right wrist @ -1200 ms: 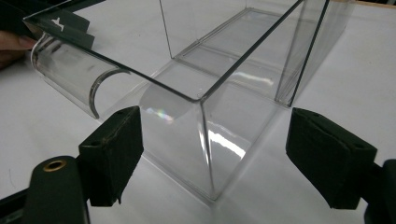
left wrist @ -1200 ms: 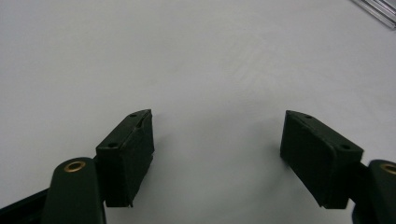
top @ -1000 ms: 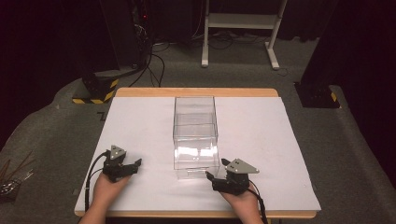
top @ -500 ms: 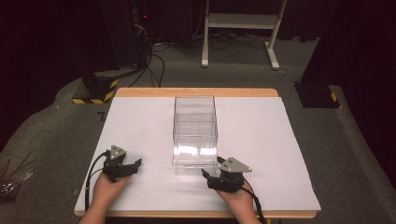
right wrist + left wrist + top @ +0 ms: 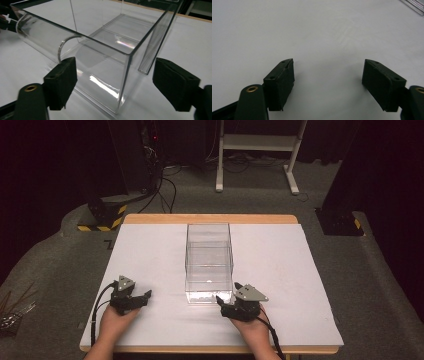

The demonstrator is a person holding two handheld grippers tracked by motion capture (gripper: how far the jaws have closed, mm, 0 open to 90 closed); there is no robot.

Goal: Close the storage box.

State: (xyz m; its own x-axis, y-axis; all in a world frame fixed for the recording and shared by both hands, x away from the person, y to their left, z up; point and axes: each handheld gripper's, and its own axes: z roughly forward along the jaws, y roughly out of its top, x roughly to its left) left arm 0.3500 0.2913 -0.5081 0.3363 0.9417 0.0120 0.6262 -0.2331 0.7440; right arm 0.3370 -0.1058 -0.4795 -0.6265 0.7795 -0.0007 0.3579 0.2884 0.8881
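Right gripper view: right gripper (image 5: 113, 82) fingers have just been opening, now spread around the near corner of the clear box (image 5: 209, 265) mid-tabletop (image 5: 280, 265), not pressing it. Judged: grasp not yet made. Left gripper (image 5: 142, 297) rests released, well apart.

- Table (image 5: 310, 270): we find the box (image 5: 209, 262) on it, along the middle, long side running front to back.
- Left gripper (image 5: 145, 296): near the front edge, left of the box and well apart from it, resting on the table.
- Right gripper (image 5: 220, 301): just before the box's near right corner; in the right gripper view we place that corner (image 5: 125, 82) between its jaws.
- Stand (image 5: 255, 150): on the floor behind the table.
- Cables (image 5: 165, 185): on the floor, behind the table's left far corner.
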